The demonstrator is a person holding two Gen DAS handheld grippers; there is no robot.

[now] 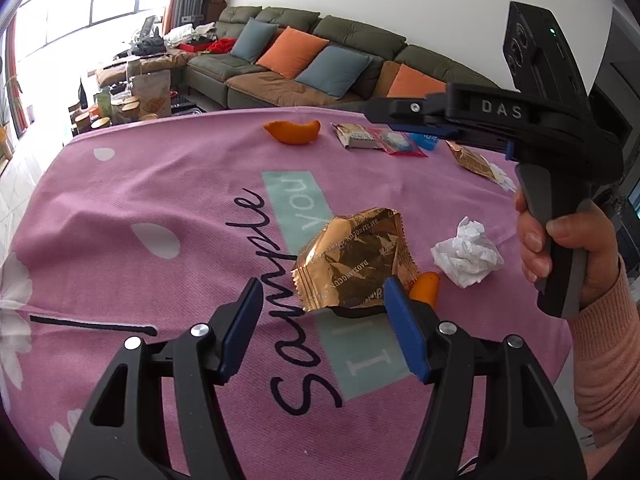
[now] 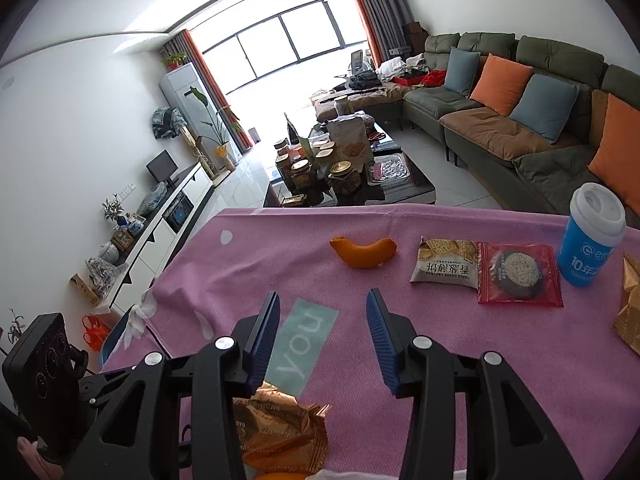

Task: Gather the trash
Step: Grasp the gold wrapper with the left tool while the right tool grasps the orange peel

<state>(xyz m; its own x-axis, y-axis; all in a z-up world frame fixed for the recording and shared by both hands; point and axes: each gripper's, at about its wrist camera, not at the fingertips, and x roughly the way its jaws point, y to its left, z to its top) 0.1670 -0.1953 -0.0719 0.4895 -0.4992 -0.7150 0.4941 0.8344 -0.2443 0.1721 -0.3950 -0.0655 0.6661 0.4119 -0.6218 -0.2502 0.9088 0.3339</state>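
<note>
Trash lies on a pink tablecloth [image 1: 160, 200]. A gold foil wrapper [image 1: 352, 260] sits just ahead of my open, empty left gripper [image 1: 320, 300]; it also shows in the right wrist view [image 2: 276, 428]. A small orange peel [image 1: 426, 286] lies beside the left gripper's right finger. A crumpled white tissue [image 1: 468, 256] lies to the right. At the far side lie an orange peel [image 2: 363, 252], a cracker packet [image 2: 446, 264], a red biscuit packet [image 2: 518, 274] and a second gold wrapper [image 2: 630, 312]. My right gripper [image 2: 322, 336] is open and empty, held above the cloth.
A blue paper cup with a white lid [image 2: 592, 236] stands at the far right. Beyond the table's far edge are a coffee table crowded with jars [image 2: 340, 172] and a green sofa [image 2: 520, 120]. The right gripper's body [image 1: 520, 120] hangs over the table's right side.
</note>
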